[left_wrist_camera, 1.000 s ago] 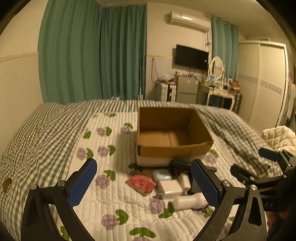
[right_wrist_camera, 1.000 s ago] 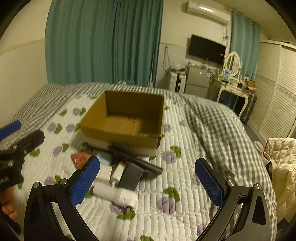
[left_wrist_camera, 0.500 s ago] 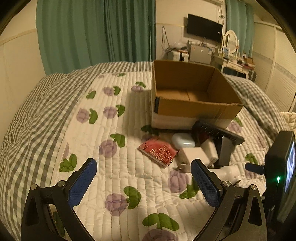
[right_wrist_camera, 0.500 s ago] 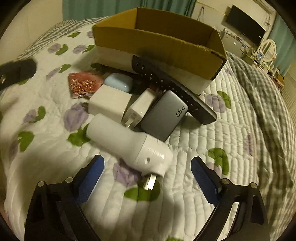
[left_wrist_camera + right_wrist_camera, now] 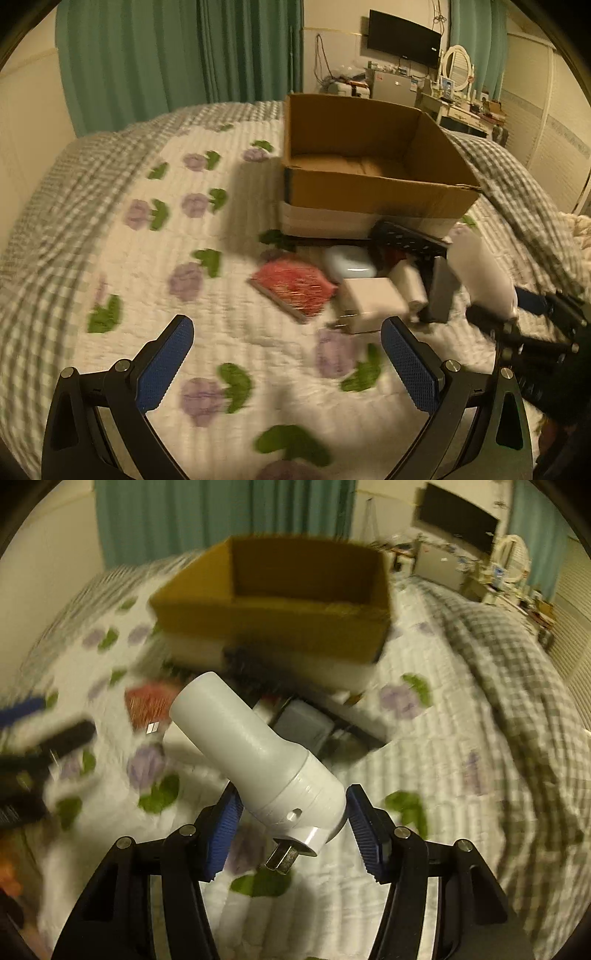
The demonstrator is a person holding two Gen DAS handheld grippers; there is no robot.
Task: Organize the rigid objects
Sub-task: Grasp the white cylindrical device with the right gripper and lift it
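Quilt [image 5: 258, 332] w/ box [image 5: 369, 192] far; R gripper [image 5: 293, 821] clamps white plug [image 5: 258, 753], L gripper [image 5: 284, 362] spread, holding nothing.

Green curtains [image 5: 177, 62]; wall television [image 5: 404, 38]; floral quilt [image 5: 207, 310]

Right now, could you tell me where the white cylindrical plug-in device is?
The white cylindrical device is clamped in the right gripper, lifted off the quilt in front of the cardboard box, plug prongs toward the camera.
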